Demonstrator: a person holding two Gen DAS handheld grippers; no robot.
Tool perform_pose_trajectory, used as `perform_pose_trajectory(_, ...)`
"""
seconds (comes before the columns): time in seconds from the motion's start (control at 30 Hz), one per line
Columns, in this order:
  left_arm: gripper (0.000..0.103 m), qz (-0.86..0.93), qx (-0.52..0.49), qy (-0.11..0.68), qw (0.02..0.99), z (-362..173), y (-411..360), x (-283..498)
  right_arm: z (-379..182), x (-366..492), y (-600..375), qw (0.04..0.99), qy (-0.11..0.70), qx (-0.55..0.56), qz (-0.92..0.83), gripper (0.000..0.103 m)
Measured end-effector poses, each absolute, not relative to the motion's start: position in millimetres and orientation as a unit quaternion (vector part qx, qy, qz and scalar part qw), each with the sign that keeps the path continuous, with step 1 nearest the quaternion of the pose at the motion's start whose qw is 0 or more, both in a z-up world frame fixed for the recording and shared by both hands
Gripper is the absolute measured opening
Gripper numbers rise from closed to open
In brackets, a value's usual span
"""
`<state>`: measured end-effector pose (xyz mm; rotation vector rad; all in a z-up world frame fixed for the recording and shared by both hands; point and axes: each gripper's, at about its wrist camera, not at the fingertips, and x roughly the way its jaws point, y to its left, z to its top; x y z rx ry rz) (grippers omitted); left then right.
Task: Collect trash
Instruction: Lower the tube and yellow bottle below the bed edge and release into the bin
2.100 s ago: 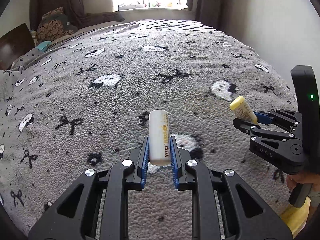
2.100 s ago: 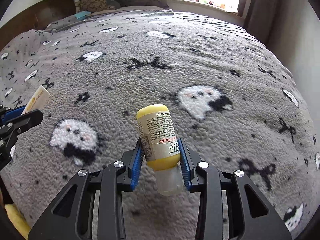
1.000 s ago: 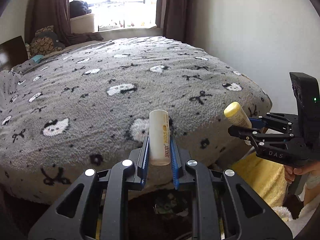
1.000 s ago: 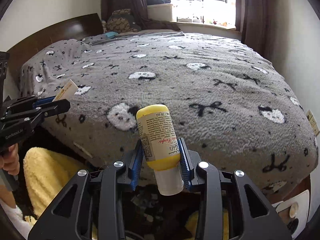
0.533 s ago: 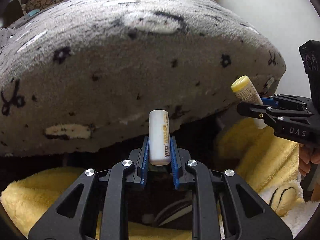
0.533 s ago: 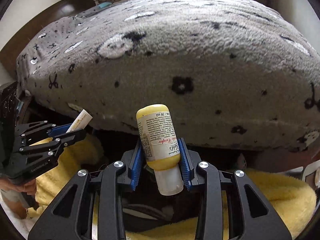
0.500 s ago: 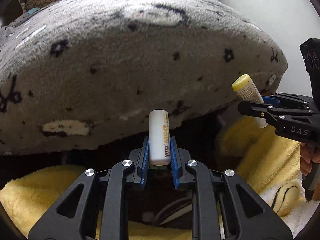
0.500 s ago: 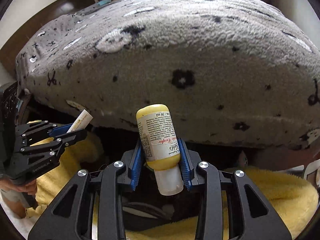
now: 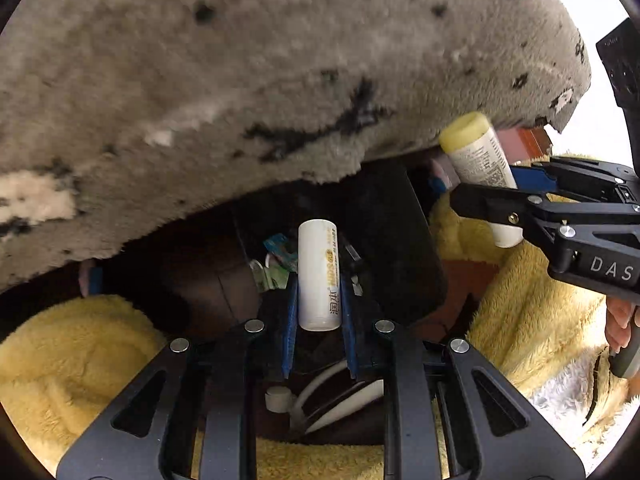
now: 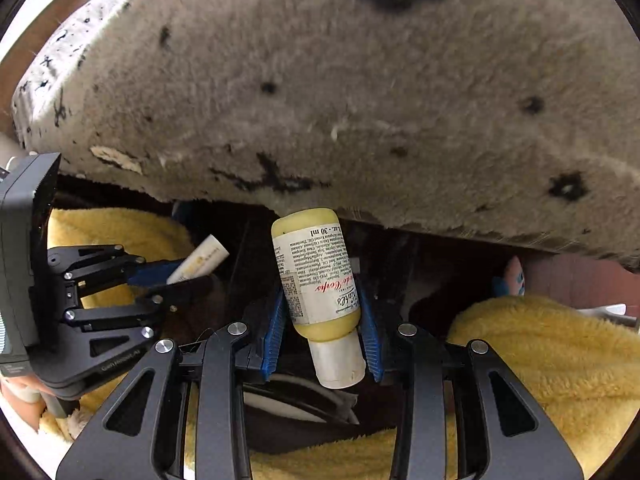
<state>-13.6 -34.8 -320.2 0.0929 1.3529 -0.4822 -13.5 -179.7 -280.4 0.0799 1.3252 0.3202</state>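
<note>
- Both grippers have dropped from above the bed to below its edge since the earlier frames, so the grey blanket [image 9: 280, 80] now hangs overhead instead of spreading out in front.
- Left gripper [image 9: 319, 312]: its jaws are closed narrow on a white tube [image 9: 319, 276], which stands upright between the blue pads, top end pointing away from the camera.
- Right gripper [image 10: 322, 320]: its jaws clamp a yellow lotion bottle [image 10: 316, 272] held cap-down and tilted slightly, the white cap poking out beneath the pads toward the camera.
- Just beyond and below the left jaws sits a dark bin [image 9: 392, 240], its opening showing scraps of green and white wrappers [image 9: 276, 264].
- Under both sets of jaws lie curved white bands and a small white cap [image 9: 278, 398]; what they belong to cannot be told.
- To either side of the jaws spreads a fluffy yellow blanket [image 9: 80, 360], reaching round the dark gap.
- Right of the left jaws, the right gripper appears with its bottle near the blanket's lower hem; a hand [image 9: 618, 320] grips its handle.
- Left of the right jaws, the left gripper shows with its tube angled upward.
</note>
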Motion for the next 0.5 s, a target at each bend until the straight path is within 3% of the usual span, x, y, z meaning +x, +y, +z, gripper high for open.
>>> perform_pose_trajectory(0.23, 0.019, -0.229, 0.037, 0.635, 0.737, -334.0, -37.4, -5.3, -291.5, -5.4, -177.0, 0.767, 0.624, 0.034, 0.146, 0.035)
perform_pose_trajectory(0.33, 0.042, -0.229, 0.037, 0.635, 0.737, -333.1, -38.0, -4.3, -291.1, -3.9, -176.3, 0.767, 0.625, 0.032, 0.141, 0.037)
perform_pose_trajectory(0.43, 0.054, -0.227, 0.040, 0.631, 0.741, -329.2, -39.1, -5.4, -286.8, -1.7, -177.7, 0.772, 0.621, 0.033, 0.134, 0.050)
perform_pose_trajectory(0.5, 0.057, -0.225, 0.040, 0.628, 0.744, -324.1, -40.0, -4.8, -282.5, -1.8, -178.8, 0.775, 0.617, 0.032, 0.132, 0.051)
